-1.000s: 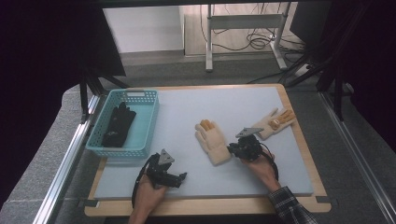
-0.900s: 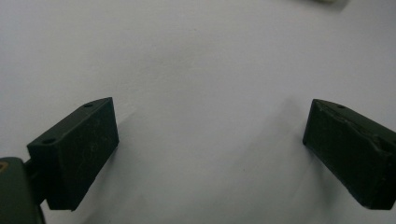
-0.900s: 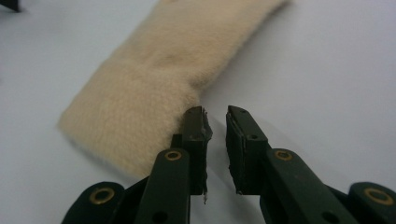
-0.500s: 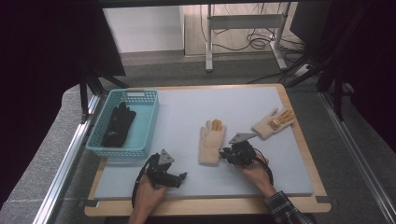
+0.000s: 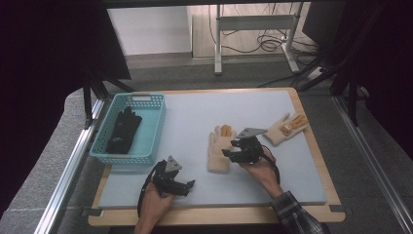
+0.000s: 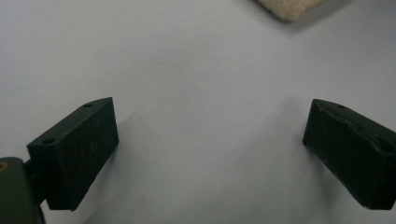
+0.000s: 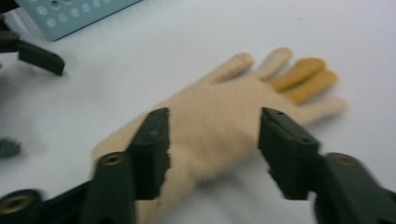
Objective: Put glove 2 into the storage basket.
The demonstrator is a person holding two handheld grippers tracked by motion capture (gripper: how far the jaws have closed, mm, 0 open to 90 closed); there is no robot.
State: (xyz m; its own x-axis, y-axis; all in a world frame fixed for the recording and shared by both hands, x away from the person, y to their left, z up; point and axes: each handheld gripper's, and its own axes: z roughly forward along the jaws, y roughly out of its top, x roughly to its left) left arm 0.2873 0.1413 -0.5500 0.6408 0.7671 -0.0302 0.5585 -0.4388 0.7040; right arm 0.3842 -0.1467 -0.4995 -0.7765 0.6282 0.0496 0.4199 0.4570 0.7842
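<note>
The cream knitted glove with orange fingertips [image 7: 224, 116] lies flat on the pale grey table mat [image 5: 185, 122], just ahead of the right gripper [image 5: 233, 152]. That gripper's jaws have just been opening and now stand apart, one to either side of the glove's palm as seen along them, with nothing pinched between the pads. A second ago the glove lay farther from the person, near its mate; since then it has been drawn closer to the person and turned, so the release reads as the end of a dragging move: the glove seems to be set where it was wanted.

The left gripper [image 5: 187, 184] rests on the mat on the near side of the glove, its jaws wide open over bare mat, the glove's cuff just beyond their tips. The second cream glove [image 5: 286, 127] lies well behind the right jaws, toward the far right corner. Off past the left gripper sits a turquoise perforated plastic basket [image 5: 146, 100] holding a black glove [image 5: 122, 129].
</note>
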